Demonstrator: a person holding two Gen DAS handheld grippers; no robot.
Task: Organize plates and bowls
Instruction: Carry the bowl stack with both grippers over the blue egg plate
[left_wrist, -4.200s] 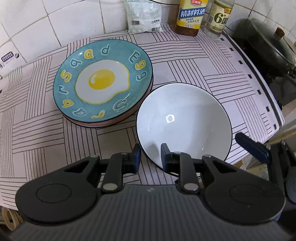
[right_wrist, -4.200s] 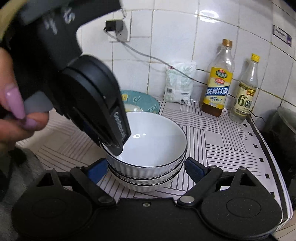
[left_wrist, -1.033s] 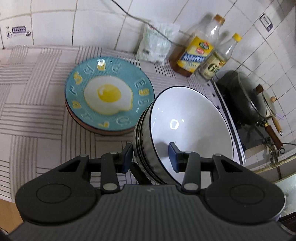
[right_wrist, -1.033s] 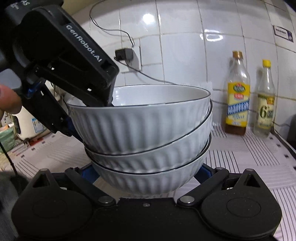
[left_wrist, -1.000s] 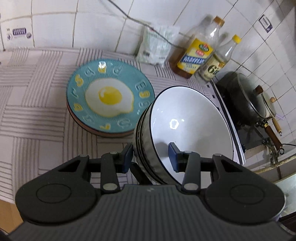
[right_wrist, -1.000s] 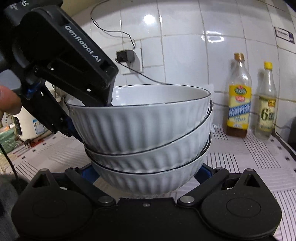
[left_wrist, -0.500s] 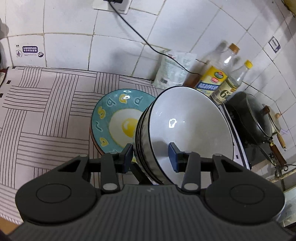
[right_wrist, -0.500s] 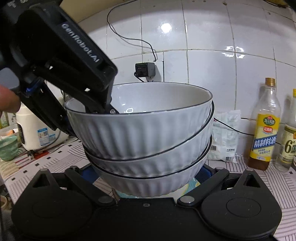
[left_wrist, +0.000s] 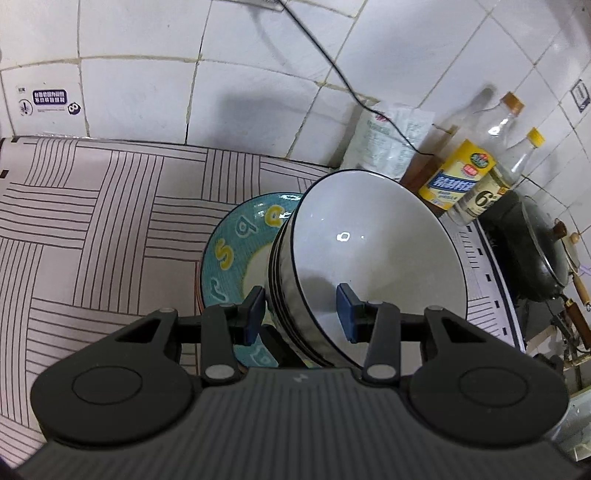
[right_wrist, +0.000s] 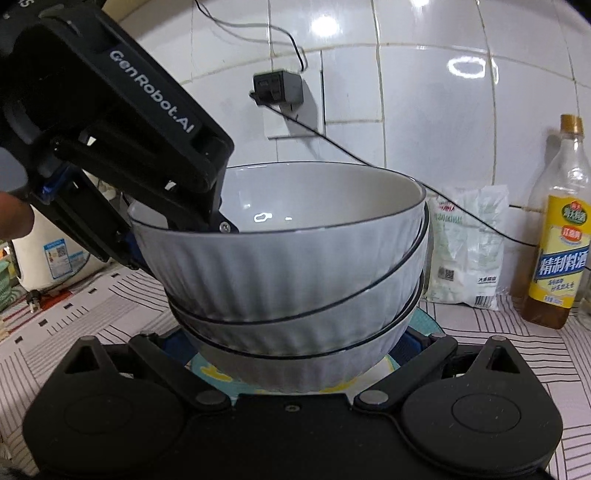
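A stack of three white ribbed bowls (left_wrist: 369, 258) with dark rims is held in the air over the stack of plates topped by a teal egg-print plate (left_wrist: 236, 243). My left gripper (left_wrist: 301, 314) is shut on the stack's near rim, one finger outside, one inside the top bowl. In the right wrist view the bowl stack (right_wrist: 295, 280) fills the middle. My right gripper (right_wrist: 288, 343) is shut on the bottom bowl from both sides. The left gripper's body (right_wrist: 122, 140) shows at upper left. The teal plate (right_wrist: 424, 321) peeks out beneath.
A striped mat (left_wrist: 92, 221) covers the counter. Two bottles (left_wrist: 465, 173) and a white bag (left_wrist: 388, 140) stand against the tiled wall. A black wok (left_wrist: 532, 251) sits at the right. A plug and cord (right_wrist: 280, 88) hang on the wall.
Both grippers have carried the bowl stack left, up and over the teal plate, which is now mostly covered by the bowls.
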